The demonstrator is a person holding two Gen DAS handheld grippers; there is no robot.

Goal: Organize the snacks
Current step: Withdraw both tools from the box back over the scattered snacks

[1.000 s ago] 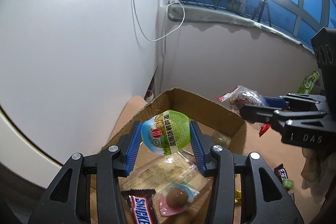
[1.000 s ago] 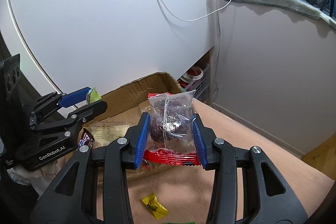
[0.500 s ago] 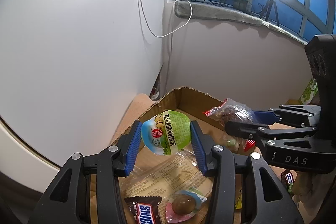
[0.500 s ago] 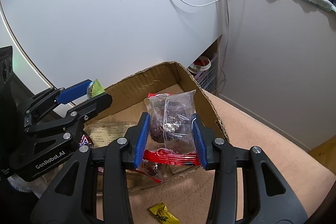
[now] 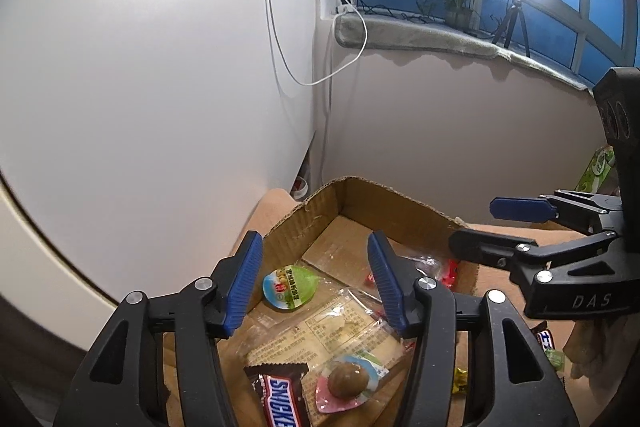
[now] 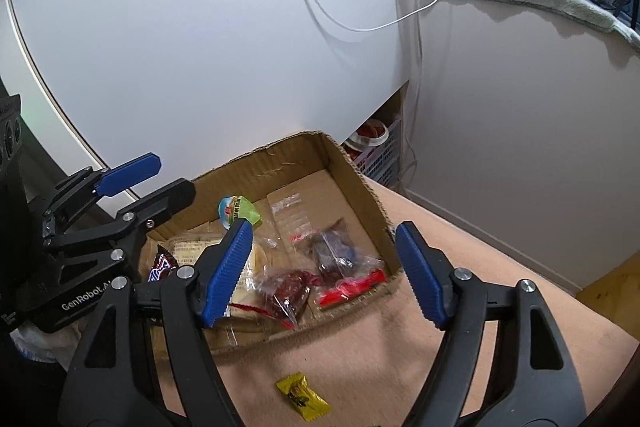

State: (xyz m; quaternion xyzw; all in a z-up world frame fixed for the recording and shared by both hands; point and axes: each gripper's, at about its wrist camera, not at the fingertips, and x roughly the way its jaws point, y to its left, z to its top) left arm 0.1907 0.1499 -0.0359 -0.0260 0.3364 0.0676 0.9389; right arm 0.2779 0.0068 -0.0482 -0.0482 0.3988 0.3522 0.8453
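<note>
An open cardboard box (image 5: 384, 195) (image 6: 276, 163) holds snacks. My left gripper (image 5: 316, 281) is open and empty above it; it shows in the right wrist view (image 6: 156, 179). The green-lidded cup snack (image 5: 290, 287) (image 6: 238, 210) lies in the box below it. My right gripper (image 6: 324, 271) is open and empty over the box's near right part; it shows in the left wrist view (image 5: 492, 227). The clear bag of dark red fruit (image 6: 336, 255) lies in the box beside another such bag (image 6: 286, 291). A Snickers bar (image 5: 280, 395), a flat clear packet (image 5: 332, 331) and a pink egg snack (image 5: 348, 383) lie there too.
The box stands on a tan table (image 6: 460, 359) in a corner by a white wall. A yellow candy (image 6: 302, 395) lies on the table in front of the box. More wrapped candies (image 5: 552, 355) lie right of the box. A green pack (image 5: 598, 171) stands far right.
Both grippers opened. The green-lidded cup dropped from my left gripper into the box, and the bag of dark red fruit dropped from my right gripper into the box.
</note>
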